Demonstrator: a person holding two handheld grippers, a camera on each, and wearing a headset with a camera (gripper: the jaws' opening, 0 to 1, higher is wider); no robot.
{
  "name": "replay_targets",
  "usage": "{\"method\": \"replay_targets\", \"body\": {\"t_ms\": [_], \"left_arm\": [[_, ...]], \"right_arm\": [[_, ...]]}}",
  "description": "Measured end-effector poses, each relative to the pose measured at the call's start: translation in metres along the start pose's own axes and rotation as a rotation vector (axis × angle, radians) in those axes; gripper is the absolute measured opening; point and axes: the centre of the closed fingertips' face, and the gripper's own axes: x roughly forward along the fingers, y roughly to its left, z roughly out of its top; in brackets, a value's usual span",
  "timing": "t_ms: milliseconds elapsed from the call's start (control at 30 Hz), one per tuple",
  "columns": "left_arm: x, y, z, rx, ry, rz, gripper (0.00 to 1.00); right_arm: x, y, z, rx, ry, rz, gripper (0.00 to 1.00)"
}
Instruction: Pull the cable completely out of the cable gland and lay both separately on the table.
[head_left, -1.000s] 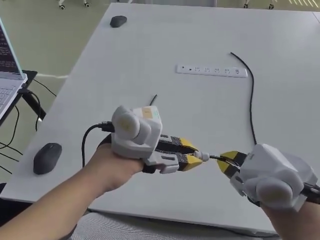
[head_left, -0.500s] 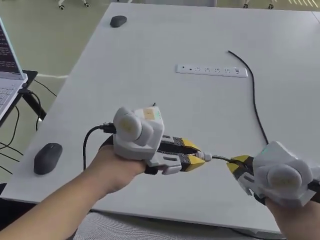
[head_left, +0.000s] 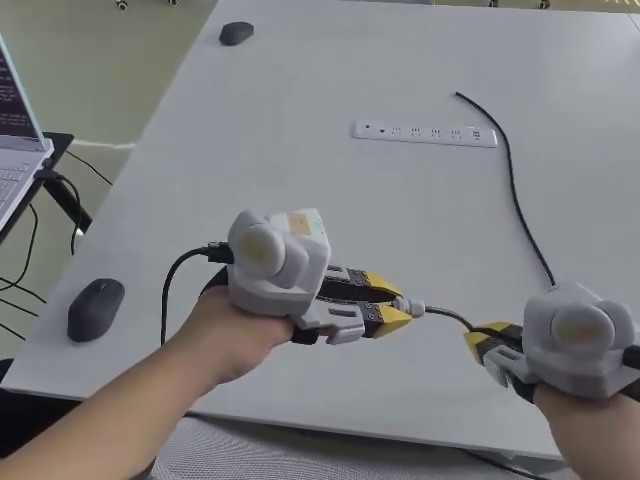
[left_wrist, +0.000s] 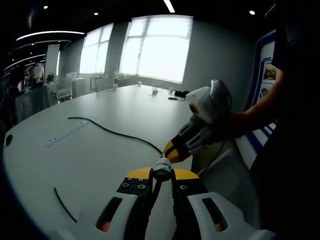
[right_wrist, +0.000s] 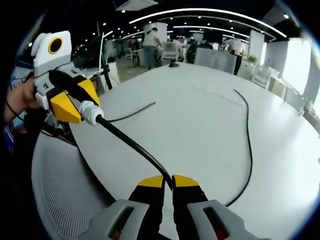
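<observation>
Cable (right_wrist: 130, 142) in right gripper (right_wrist: 167, 181), gland (left_wrist: 161, 167) in left gripper (left_wrist: 161, 174).

White tabletop (head_left: 300, 150), large, pale grey-white surface. Pale green floor (head_left: 110, 60) beyond its left edge. Open laptop (head_left: 20, 170) on a black stand (head_left: 58, 190) off the left edge. Wide bright windows (left_wrist: 150, 50) in the far wall. Curved ceiling light strips (right_wrist: 200, 11). Blue wall poster (left_wrist: 266, 75).

power strip (head_left: 424, 133) | near mouse (head_left: 96, 309) left edge | far mouse (head_left: 236, 33) | laptop (head_left: 15, 175)
</observation>
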Motion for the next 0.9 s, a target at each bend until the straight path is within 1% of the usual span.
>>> {"method": "replay_targets", "body": {"t_ms": [167, 233, 367, 467, 533, 567, 633, 733, 833, 900], "left_arm": [[0.002, 0.001, -0.002, 0.002, 0.004, -0.002, 0.15], [0.001, 0.005, -0.003, -0.005, 0.007, 0.006, 0.15], [0.000, 0.010, -0.001, 0.000, 0.002, 0.027, 0.15], [-0.002, 0.015, 0.002, 0.000, -0.009, 0.037, 0.15], [-0.002, 0.017, 0.003, -0.005, -0.010, 0.038, 0.15], [-0.002, 0.017, 0.003, -0.007, -0.010, 0.038, 0.15], [-0.002, 0.017, 0.004, -0.007, -0.011, 0.036, 0.15], [-0.002, 0.018, 0.005, -0.006, -0.013, 0.036, 0.15], [-0.002, 0.019, 0.006, -0.004, -0.010, 0.038, 0.15], [-0.002, 0.020, 0.005, -0.005, -0.007, 0.040, 0.15]], "right_arm": [[0.002, 0.002, -0.003, 0.007, 0.013, 0.001, 0.00], [0.001, 0.002, -0.002, 0.007, 0.008, 0.005, 0.00], [-0.002, 0.001, 0.003, -0.052, -0.013, 0.000, 0.01], [-0.005, 0.001, 0.006, -0.078, -0.023, 0.000, 0.01], [-0.006, 0.001, 0.008, -0.110, -0.027, -0.002, 0.01], [-0.007, 0.001, 0.010, -0.141, -0.030, -0.008, 0.01], [-0.008, -0.001, 0.012, -0.178, -0.037, -0.016, 0.01], [-0.009, -0.002, 0.013, -0.181, -0.037, -0.018, 0.01], [-0.011, -0.003, 0.015, -0.206, -0.040, -0.022, 0.01], [-0.014, -0.002, 0.016, -0.231, -0.042, -0.025, 0.04]]}}
